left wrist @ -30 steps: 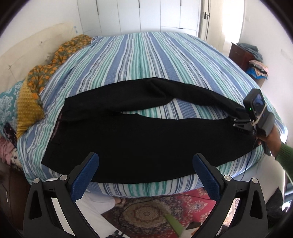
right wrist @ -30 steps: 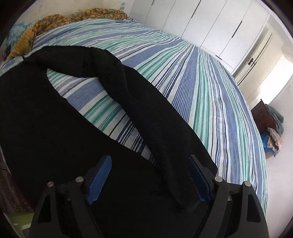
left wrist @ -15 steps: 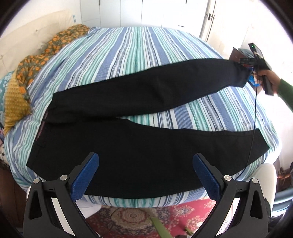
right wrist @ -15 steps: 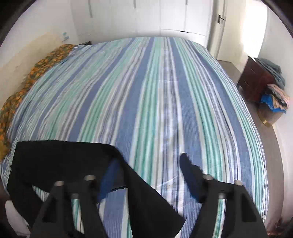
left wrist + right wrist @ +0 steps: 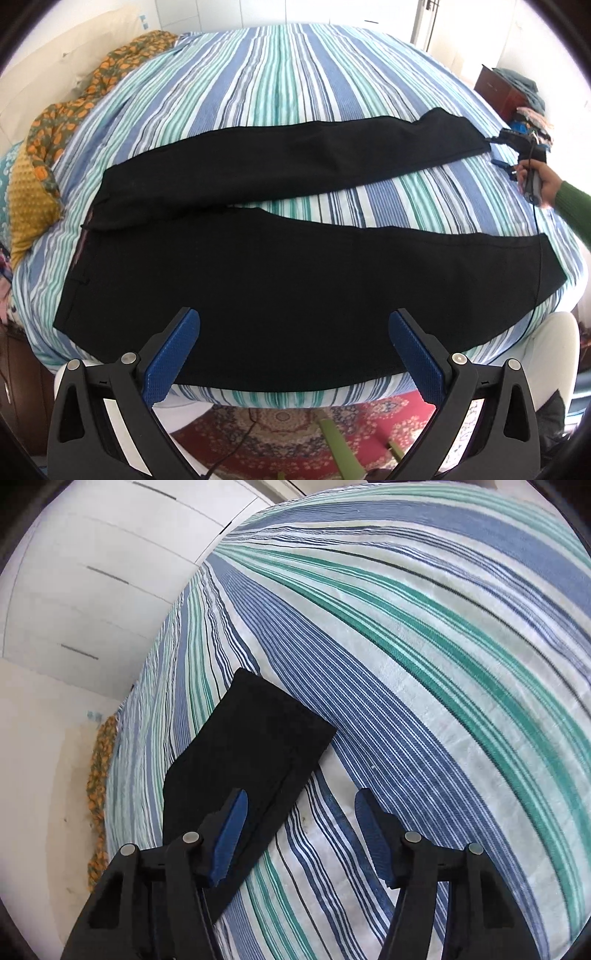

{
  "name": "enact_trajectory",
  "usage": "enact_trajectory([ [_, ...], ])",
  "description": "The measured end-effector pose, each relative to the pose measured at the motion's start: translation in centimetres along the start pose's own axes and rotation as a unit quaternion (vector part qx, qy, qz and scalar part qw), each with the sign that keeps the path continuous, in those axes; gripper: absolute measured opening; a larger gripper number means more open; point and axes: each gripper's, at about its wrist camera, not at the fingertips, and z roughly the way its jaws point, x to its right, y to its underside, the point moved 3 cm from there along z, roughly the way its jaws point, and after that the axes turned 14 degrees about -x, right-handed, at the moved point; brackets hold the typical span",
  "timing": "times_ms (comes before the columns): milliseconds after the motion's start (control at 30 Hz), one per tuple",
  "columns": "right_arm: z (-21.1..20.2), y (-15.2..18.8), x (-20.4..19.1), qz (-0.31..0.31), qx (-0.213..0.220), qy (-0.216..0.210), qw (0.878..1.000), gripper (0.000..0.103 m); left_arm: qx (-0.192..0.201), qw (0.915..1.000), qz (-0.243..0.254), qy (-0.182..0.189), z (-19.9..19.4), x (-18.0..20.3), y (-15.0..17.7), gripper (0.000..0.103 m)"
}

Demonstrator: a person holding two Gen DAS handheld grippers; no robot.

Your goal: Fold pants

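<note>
Black pants lie spread on the striped bed, waist to the left and both legs running right in a narrow V. My left gripper hovers open over the near leg at the bed's front edge, holding nothing. The right gripper, held by a hand in a green sleeve, sits at the far leg's hem. In the right wrist view that hem lies flat on the sheet. The right gripper is just above it with its jaws closing. Its left finger is over the cloth's edge, and the pads do not press it.
The striped sheet covers the bed beyond the pants. An orange patterned cloth and a yellow pillow lie along the left side. A dark cabinet with piled clothes stands far right. A red rug lies below the front edge.
The right gripper carried the far leg away from the near leg, laid it straight across the bed and let it go, rolling as it went. The left gripper drifted a little lower.
</note>
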Motion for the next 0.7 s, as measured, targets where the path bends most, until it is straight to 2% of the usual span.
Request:
enact_trajectory([
  [133, 1.8, -1.2, 0.7, 0.043, 0.026, -0.045, 0.998, 0.05, -0.017, 0.9998, 0.003, -0.007, 1.2, 0.3, -0.3, 0.102],
  [167, 2.3, -1.1, 0.5, 0.047, 0.025, -0.051, 0.997, 0.027, -0.022, 0.9997, 0.004, -0.008, 1.5, 0.4, -0.3, 0.102],
  [200, 2.5, -1.2, 0.0, 0.041, 0.016, -0.046, 0.998, 0.012, -0.027, 0.9996, 0.006, -0.01, 1.9, 0.5, -0.3, 0.102],
  [267, 1.5, -1.4, -2.4, -0.023, 0.008, -0.007, 1.0, 0.011, -0.032, 0.9994, 0.007, -0.008, 2.4, 0.5, -0.3, 0.102],
  [367, -2.0, -0.4, -5.7, -0.134, 0.017, 0.048, 0.99, 0.01, -0.036, 0.9993, 0.004, 0.002, 3.3, 0.3, -1.1, 0.102],
  [467, -3.9, 0.8, -3.3, -0.134, 0.014, 0.101, 0.986, 0.012, -0.031, 0.9993, -0.002, 0.02, 4.1, -0.5, -2.9, 0.102],
  [500, -3.4, 1.1, -2.3, -0.134, 0.002, 0.128, 0.983, 0.025, -0.024, 0.9995, -0.002, 0.018, 4.4, -1.1, -3.9, 0.102],
  [567, -2.5, 1.9, -0.6, -0.131, -0.002, 0.214, 0.968, 0.043, 0.001, 0.9999, -0.006, -0.012, 4.9, -2.8, -6.6, 0.102],
  [600, -2.7, 2.6, -0.2, -0.127, 0.014, 0.248, 0.96, 0.043, 0.015, 0.9994, -0.013, -0.029, 5.1, -3.9, -8.0, 0.102],
  [700, -3.9, 5.0, -2.1, -0.133, 0.07, 0.251, 0.956, 0.044, 0.053, 0.9951, -0.042, -0.073, 7.2, -7.8, -13.1, 0.102],
])
